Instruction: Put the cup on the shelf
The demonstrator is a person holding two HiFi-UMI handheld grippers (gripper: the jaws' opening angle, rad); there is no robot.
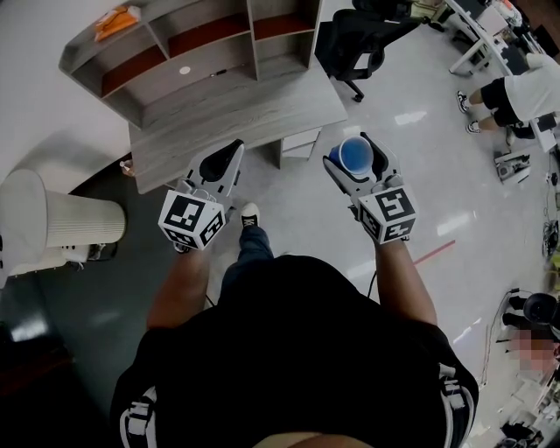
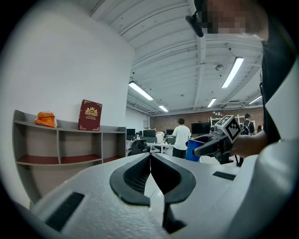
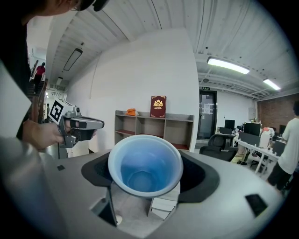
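Right claw: closed on the cup, one jaw against each side of its wall.
Cup: blue with a paler rim. It is held in the air above the pale floor, mouth up in the head view, and its inside faces the right gripper view's camera. It is well apart from the shelf, which lies toward 11 o'clock from it.
Left claw: jaws pressed together. It is held in the air at 9 o'clock of the right claw, with its tips over the front edge of the bench.
Bench: grey wood grain, at 12 o'clock of the left claw.
Shelf: grey, with open compartments that have red-brown floors. It rises at the back of the bench.
Orange thing: lies on the shelf's top board near its left end.
Book: dark red with gold print, upright on the top board, at 3 o'clock of the orange thing.
Office chair: black, on the floor at 12 o'clock of the cup.
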